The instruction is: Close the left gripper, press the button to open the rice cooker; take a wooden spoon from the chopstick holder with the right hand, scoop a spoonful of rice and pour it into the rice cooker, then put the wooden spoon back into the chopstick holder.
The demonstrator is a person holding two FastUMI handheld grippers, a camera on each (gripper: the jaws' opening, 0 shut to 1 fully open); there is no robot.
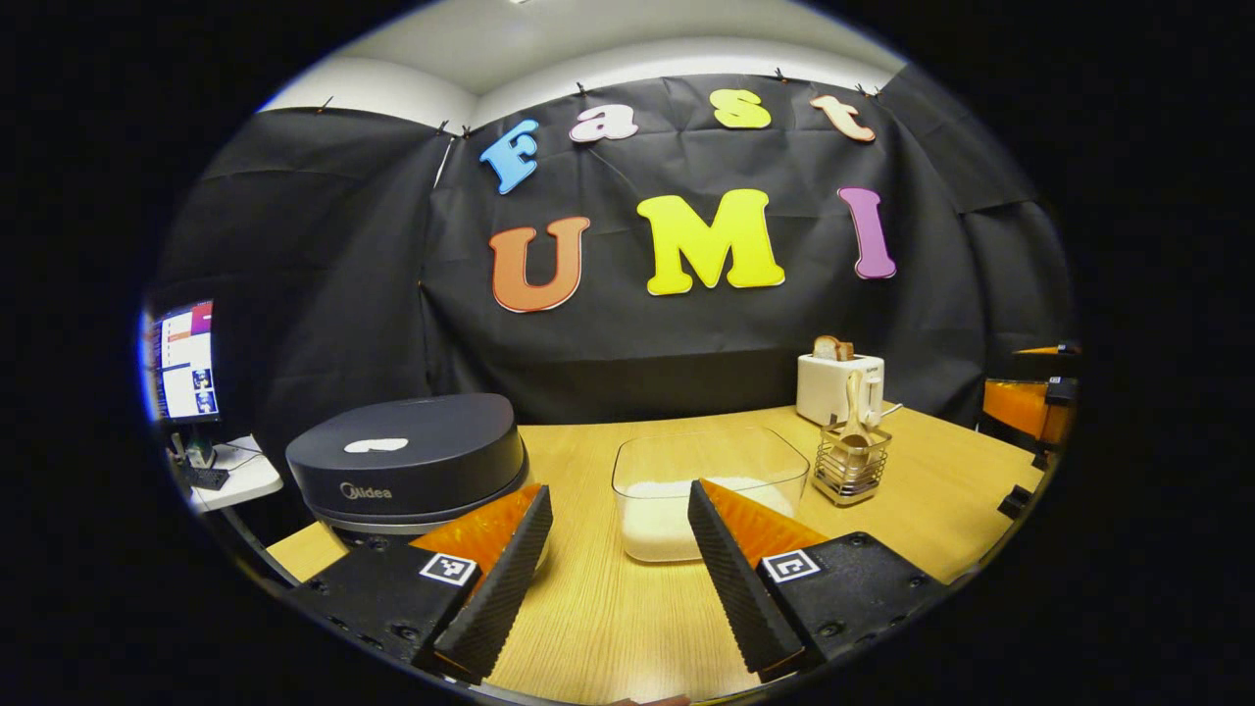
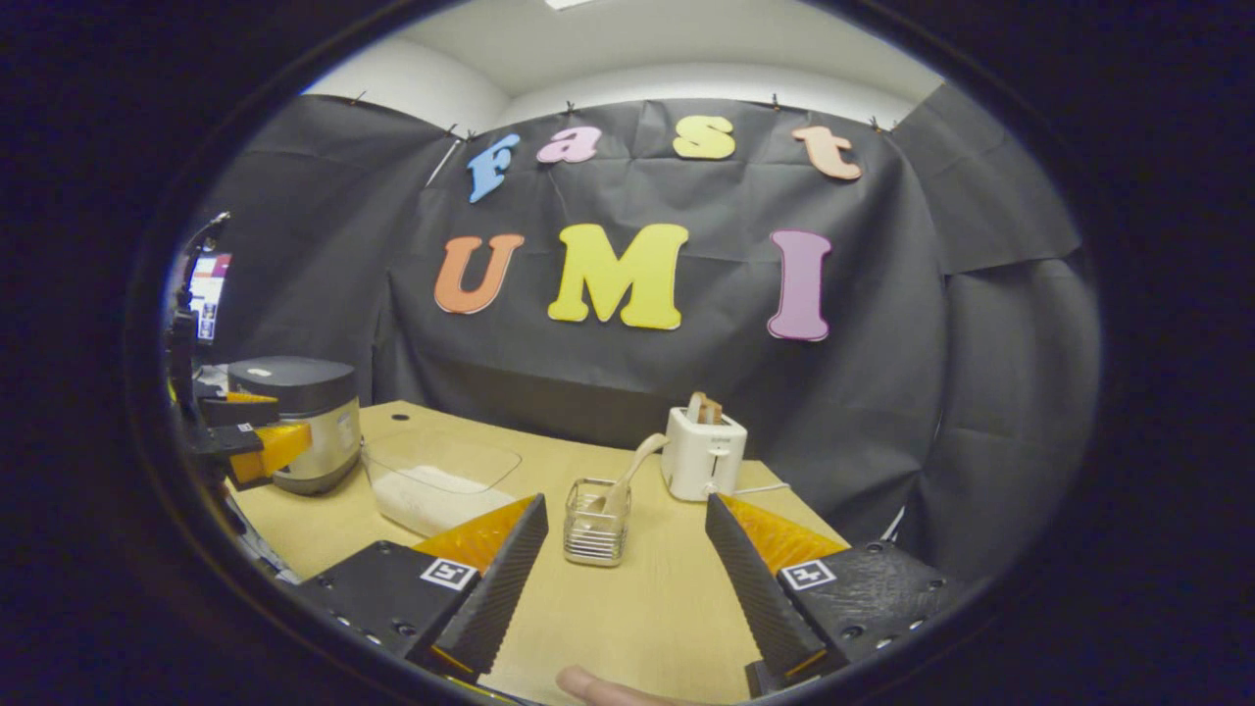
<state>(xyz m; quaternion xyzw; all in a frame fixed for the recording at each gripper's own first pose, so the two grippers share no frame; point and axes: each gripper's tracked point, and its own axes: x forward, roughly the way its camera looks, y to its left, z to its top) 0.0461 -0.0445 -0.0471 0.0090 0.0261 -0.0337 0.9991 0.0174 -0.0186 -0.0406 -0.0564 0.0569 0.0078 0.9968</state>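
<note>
While both grippers gape, nothing held: ahead of left gripper, lidded rice cooker and rice-filled clear container; ahead of right gripper, wire chopstick holder holding wooden spoon.

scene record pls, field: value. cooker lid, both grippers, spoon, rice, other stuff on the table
rice cooker: lid shut, left end of table
left gripper: open, empty, above the table in front of the cooker
right gripper: open, empty, facing the chopstick holder
wooden spoon: standing in the holder, leaning
rice: in clear container, between cooker and holder
toaster: behind the holder, bread in its slots
</note>
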